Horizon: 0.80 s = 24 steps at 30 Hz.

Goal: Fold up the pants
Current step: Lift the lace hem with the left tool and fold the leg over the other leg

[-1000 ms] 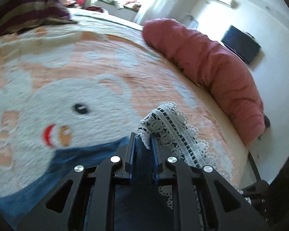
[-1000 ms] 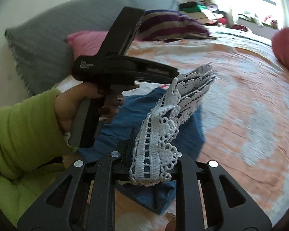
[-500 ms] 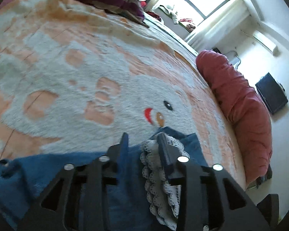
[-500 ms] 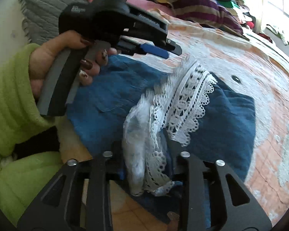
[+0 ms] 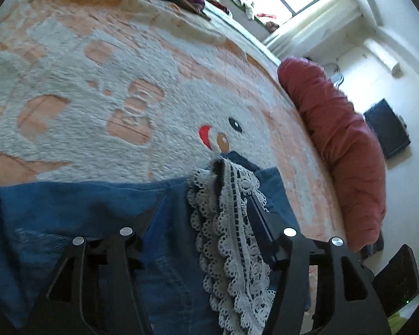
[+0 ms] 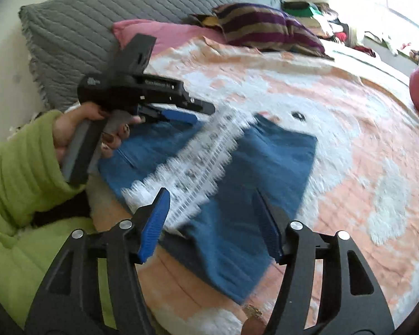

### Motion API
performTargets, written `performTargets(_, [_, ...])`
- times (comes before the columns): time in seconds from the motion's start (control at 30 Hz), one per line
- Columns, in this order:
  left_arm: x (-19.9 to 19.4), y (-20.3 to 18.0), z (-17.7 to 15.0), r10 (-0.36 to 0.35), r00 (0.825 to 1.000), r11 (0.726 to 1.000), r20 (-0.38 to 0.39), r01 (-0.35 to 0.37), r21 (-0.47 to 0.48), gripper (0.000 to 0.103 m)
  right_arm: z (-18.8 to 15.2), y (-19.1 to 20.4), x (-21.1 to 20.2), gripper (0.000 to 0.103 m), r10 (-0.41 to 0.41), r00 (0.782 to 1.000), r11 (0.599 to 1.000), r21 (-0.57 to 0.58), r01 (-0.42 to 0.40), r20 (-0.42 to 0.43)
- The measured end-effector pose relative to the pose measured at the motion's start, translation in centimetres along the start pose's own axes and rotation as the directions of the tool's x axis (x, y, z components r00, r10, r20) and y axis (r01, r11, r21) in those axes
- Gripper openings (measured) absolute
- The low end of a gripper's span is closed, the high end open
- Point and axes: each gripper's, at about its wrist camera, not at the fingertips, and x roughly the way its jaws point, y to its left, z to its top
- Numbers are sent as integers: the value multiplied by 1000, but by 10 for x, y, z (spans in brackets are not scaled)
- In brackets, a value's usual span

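Orange and white plush bedspread (image 6: 349, 106) covered the whole bed, and on it the blue denim pants (image 6: 265, 167) lay flat, already folded to a compact rectangle. White crochet lace trim (image 5: 231, 237) of the hem lay across the top of them. Denim looked soft but rather thick, so it should keep a crease; the lace was light, loose and easy to snag. A thick folded edge seemed a better place to grip than the lace. Left gripper (image 5: 206, 217) and right gripper (image 6: 215, 217) were both opening, jaws apart, pinching nothing.
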Motion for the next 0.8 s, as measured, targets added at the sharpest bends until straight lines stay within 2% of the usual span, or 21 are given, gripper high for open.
performTargets(0.1, [18, -6, 4, 38, 999, 999, -32, -38, 16, 70, -6, -5, 9, 54, -5, 1000, 1000, 11, 5, -28])
performTargets(0.17, [26, -10, 7, 52, 998, 999, -28, -51, 19, 71, -9, -8, 14, 54, 1, 999, 1000, 21, 0, -38])
performTargets(0.2, [31, -12, 9, 61, 998, 998, -29, -61, 17, 64, -10, -9, 17, 55, 3, 999, 1000, 21, -2, -45])
performTargets(0.23, [35, -15, 11, 70, 997, 997, -32, -70, 18, 34, -10, -8, 20, 55, 4, 999, 1000, 19, -3, -54])
performTargets(0.27, [38, -19, 14, 71, 997, 997, -34, -70, 15, 24, -10, -7, 21, 55, 9, 998, 1000, 15, -8, -60])
performTargets(0.37, [33, -29, 21, 54, 999, 997, 3, -55, 48, 19, -14, 3, 20, 55, 45, 997, 999, -20, -46, -63])
performTargets(0.47, [31, -24, 22, 79, 997, 995, 9, -80, 65, 19, -18, 12, 25, 55, 75, 994, 996, -44, -78, -82])
performTargets(0.6, [30, -16, 14, 117, 993, 991, 0, -117, 65, 36, -20, 18, 26, 55, 98, 990, 993, -57, -104, -97])
performTargets(0.67, [17, -20, 9, 113, 993, 990, 14, -114, 87, 38, -17, 18, 19, 55, 103, 991, 992, -64, -108, -80])
performTargets(0.73, [-4, -26, 0, 140, 989, 982, 40, -144, 123, 48, -15, 16, 12, 55, 95, 994, 992, -75, -99, -63])
performTargets(0.8, [-24, -29, -11, 144, 988, 980, 50, -149, 129, 49, -15, 12, 8, 55, 79, 995, 993, -80, -83, -53])
